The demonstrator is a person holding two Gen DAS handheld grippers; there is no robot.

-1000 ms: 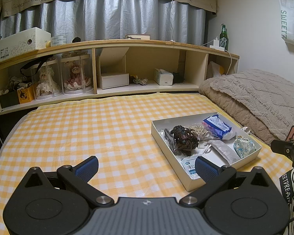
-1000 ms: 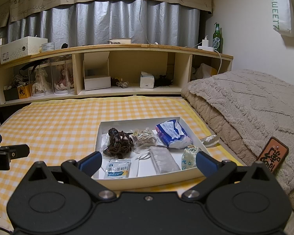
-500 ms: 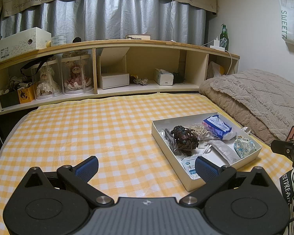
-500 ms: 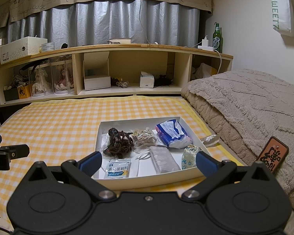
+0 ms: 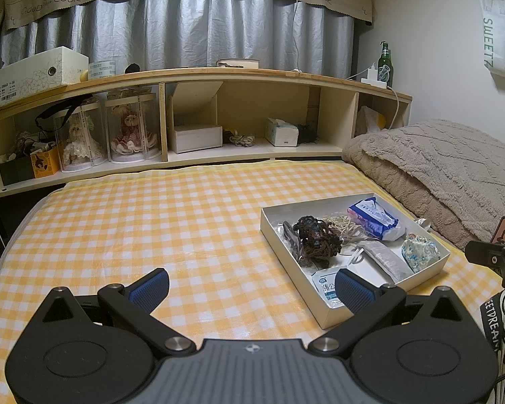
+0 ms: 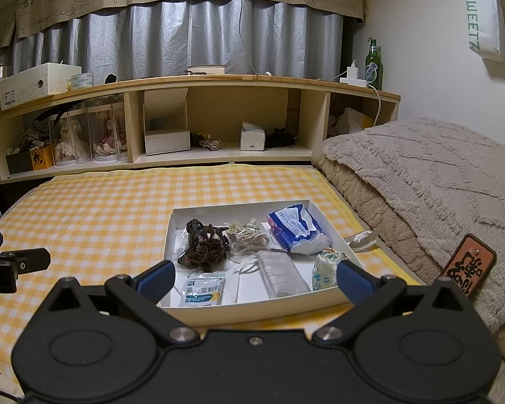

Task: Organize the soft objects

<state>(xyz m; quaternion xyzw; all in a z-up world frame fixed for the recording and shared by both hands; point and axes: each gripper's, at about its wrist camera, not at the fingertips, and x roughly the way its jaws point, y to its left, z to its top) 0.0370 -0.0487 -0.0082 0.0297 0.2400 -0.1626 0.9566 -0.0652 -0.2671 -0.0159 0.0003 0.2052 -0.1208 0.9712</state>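
Soft odds and ends fill a shallow white box point(image 6: 333, 298) lying on the yellow checked sheet point(image 5: 158, 222) of a bed, the landmark for everything else in the room. Inside the box, a dark tangle of yarn point(image 6: 203, 245) sits at its left, a coil of pale cord point(image 6: 247, 234) just beside that, a blue-and-white tissue pack point(image 6: 294, 227) toward the far right corner, a printed sachet point(image 6: 203, 289) at the near edge, a grey wrapped pad point(image 6: 281, 274) beside it, and a small floral pouch point(image 6: 325, 266) at the near right. The right gripper point(image 6: 254, 277) hangs over the near edge of the box, jaws spread wide and empty. The left gripper point(image 5: 250, 286) hovers left of the box over the sheet, likewise spread wide, gripping nothing. A beige blanket point(image 6: 431, 181) is heaped right of the box; a wooden shelf point(image 5: 219, 77) runs beyond it.
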